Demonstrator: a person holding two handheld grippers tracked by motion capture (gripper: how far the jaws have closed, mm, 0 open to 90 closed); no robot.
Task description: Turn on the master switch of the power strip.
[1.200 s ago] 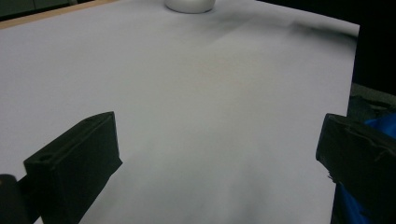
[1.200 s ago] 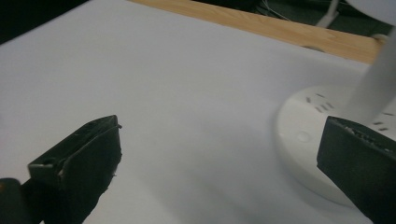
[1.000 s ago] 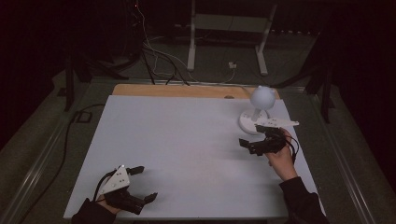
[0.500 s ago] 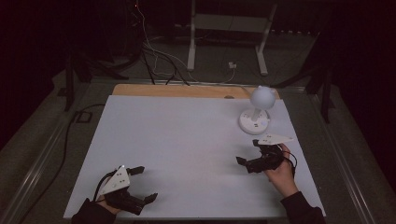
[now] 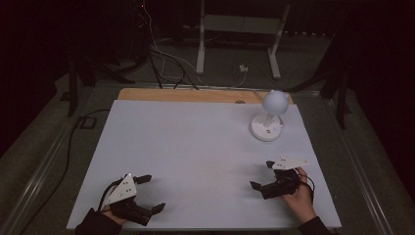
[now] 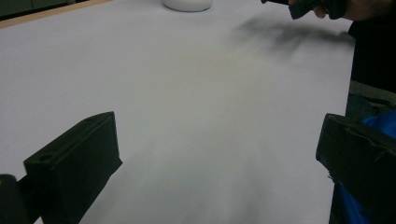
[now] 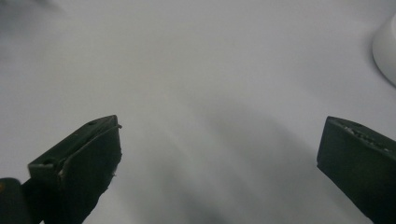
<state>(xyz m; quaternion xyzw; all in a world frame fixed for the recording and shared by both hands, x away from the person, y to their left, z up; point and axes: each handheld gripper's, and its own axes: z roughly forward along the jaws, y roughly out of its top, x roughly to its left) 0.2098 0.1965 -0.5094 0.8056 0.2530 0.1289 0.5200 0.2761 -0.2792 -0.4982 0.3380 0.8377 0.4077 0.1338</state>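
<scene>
Here, two claws, both spread wide with nothing between the jaws. Right gripper [image 5: 263, 175] held low over the desk [image 5: 195, 147] near its right edge, toward the near right corner, jaws pointing leftward across the white top, grey three-cornered plate up, hand [image 5: 298, 193] wrapped around the body from behind. From the right gripper view, jaws well apart over bare white surface [image 7: 210, 93], a soft shadow beneath, and a curved white rim, the lamp base [image 7: 386, 51], at the far right margin. Left gripper [image 5: 147, 193] parked at the near left corner of the desk, jaws likewise parted, empty, pointing rightward, grey plate on top, sleeve [image 5: 95, 223] just showing at the near edge. From the left gripper view, wide gap between the jaws, plain white top [image 6: 187, 116] ahead, the other gripper [image 6: 303, 5] and its holding hand far off at the upper right, shadow cast under it.

Outward from the right gripper: small white lamp [image 5: 269, 117], round base flat on the desk, globe head above on a short neck, standing toward the far right corner, well apart from either claw, nearer the right one. Untouched. Bare wooden strip [image 5: 186, 95] along the far edge of the desk, beyond the white sheet. Past that, cables [image 5: 161, 63] on the dark floor and a white stand [image 5: 240, 29].
</scene>
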